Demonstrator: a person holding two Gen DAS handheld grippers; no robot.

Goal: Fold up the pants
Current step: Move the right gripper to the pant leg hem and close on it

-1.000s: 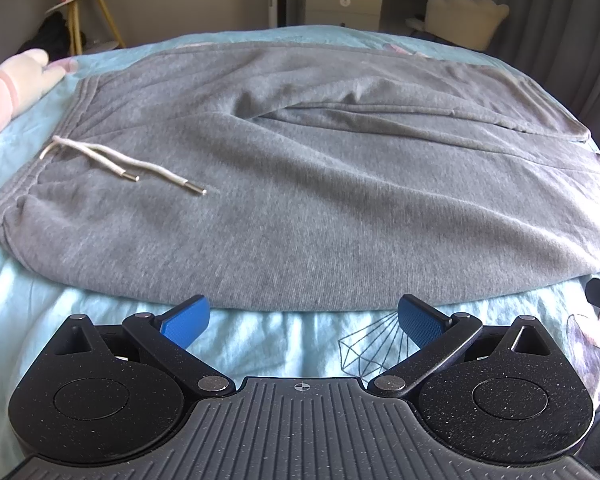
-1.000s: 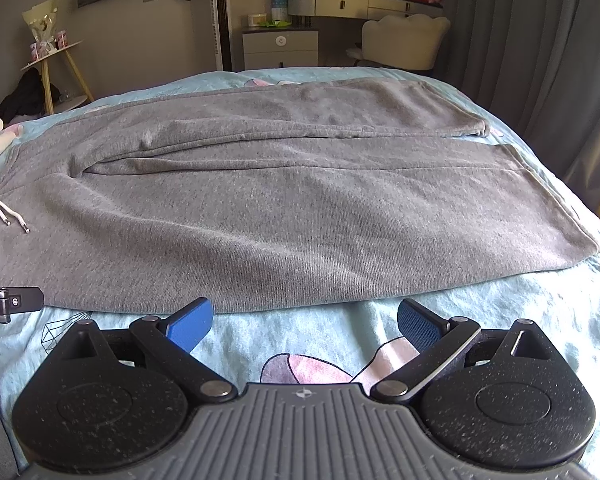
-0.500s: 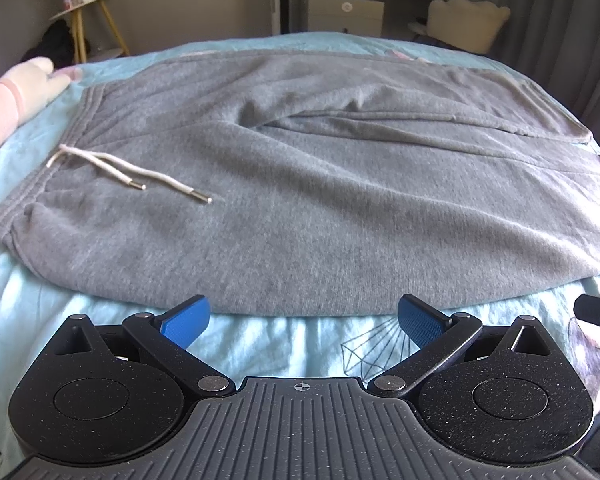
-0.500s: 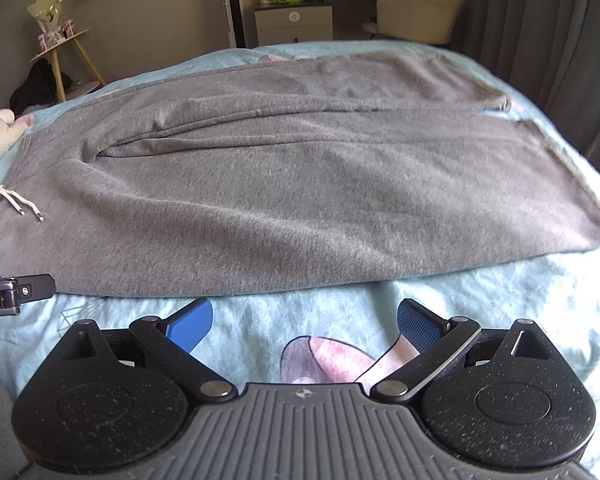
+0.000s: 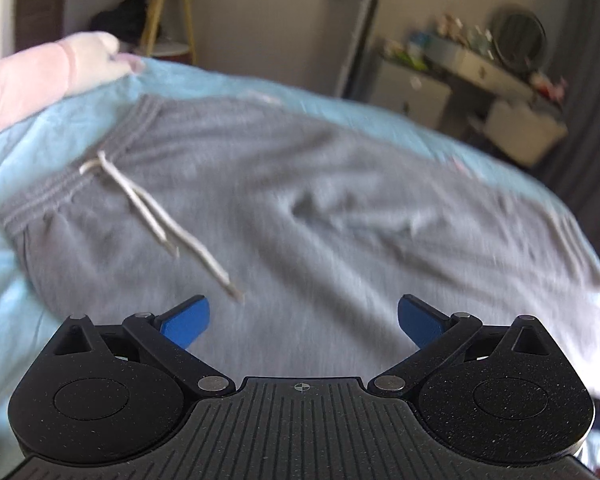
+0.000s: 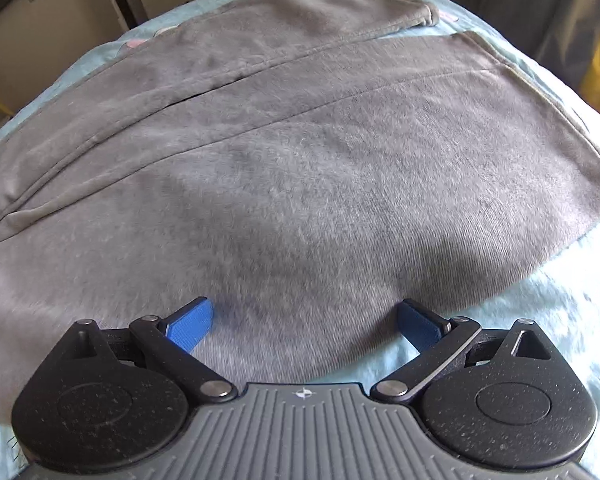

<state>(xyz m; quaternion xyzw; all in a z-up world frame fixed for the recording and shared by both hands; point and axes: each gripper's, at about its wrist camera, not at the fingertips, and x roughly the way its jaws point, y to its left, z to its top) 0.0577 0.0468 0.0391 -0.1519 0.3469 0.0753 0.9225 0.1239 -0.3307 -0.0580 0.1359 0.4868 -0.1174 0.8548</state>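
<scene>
The gray pants point(image 6: 300, 168) lie flat on the blue bed point(image 6: 560, 312), long side running left to right, waist end to the left. Both the left tongs point(image 5: 303, 316) and right tongs point(image 6: 304, 322) hang wide open just over the near edge, holding nothing.

The pants point(image 6: 300, 168) lie spread flat on the bed point(image 5: 228, 84), waistband to the left with the drawstring point(image 5: 160, 216) trailing across the cloth, the two legs running side by side to the right. A pillow point(image 5: 40, 80) sits beyond the waistband, and a dresser point(image 5: 472, 68) stands behind the bed.
</scene>
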